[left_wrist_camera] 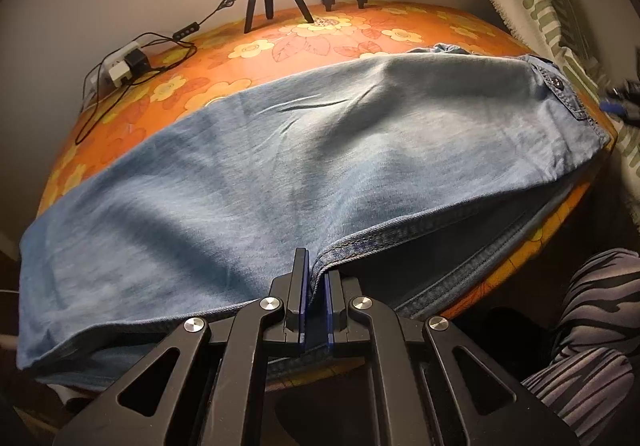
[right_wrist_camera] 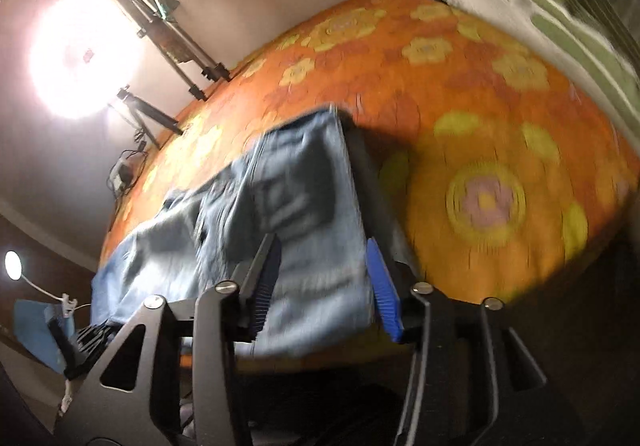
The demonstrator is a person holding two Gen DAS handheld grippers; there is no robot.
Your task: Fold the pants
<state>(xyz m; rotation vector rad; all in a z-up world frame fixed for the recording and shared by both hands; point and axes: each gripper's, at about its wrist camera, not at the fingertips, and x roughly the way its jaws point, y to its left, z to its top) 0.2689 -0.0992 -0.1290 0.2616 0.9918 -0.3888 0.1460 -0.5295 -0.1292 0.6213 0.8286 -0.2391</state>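
We have the pants (left_wrist_camera: 304, 150) spread along the near edge of the worktop (left_wrist_camera: 320, 34). Our left tongs (left_wrist_camera: 316, 282) pinch the near seam; our right tongs (right_wrist_camera: 324, 274) stand half wide over the waist end, gripping nothing. Next, they should probably close on that end for a fold.

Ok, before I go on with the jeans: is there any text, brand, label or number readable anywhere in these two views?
None can be read.
jeans: no tag or brand shows; the waistband button is too small to read.
power adapter: any marking is too small to make out.
tablecloth: flowers only, no words.
The right wrist view is blurred throughout.
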